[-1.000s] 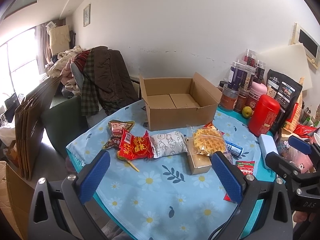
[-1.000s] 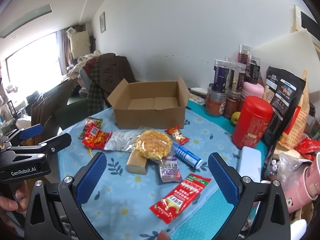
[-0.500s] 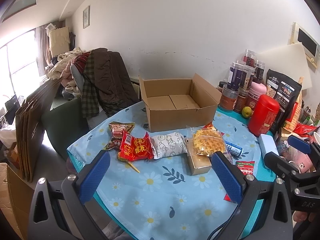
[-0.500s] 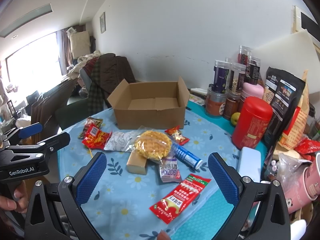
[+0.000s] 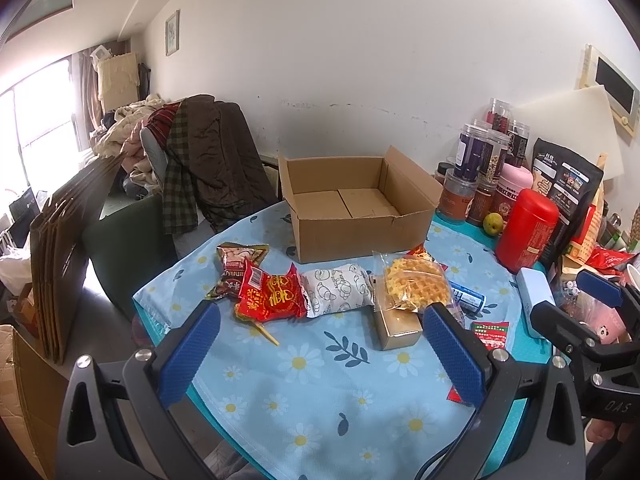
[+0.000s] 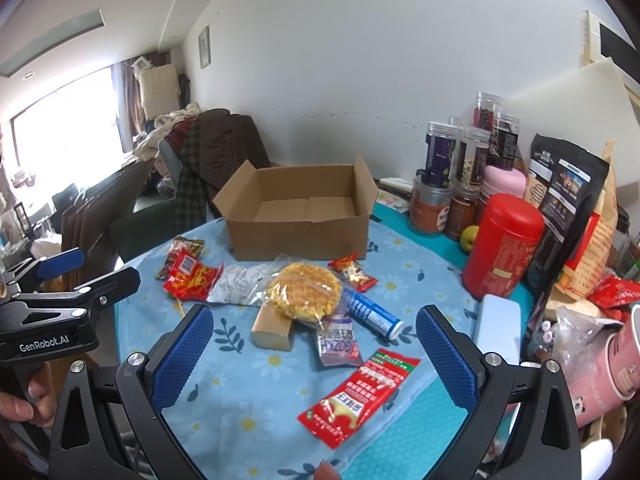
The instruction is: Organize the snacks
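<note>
Tools first: the left tool (image 5: 320,322) and right tool (image 6: 314,320) both hover wide apart and hold nothing above the near edge of the daisy-print tabletop (image 6: 248,392). Beyond them, just in front of the open cardboard box (image 6: 298,226), lies the snack pile: a bagged waffle (image 6: 304,294) resting on a gold box (image 6: 272,330), a red packet (image 5: 270,294) and white bun wrapper (image 5: 336,290) to the left of the waffle, a blue tube (image 6: 372,314) to its right.
</note>
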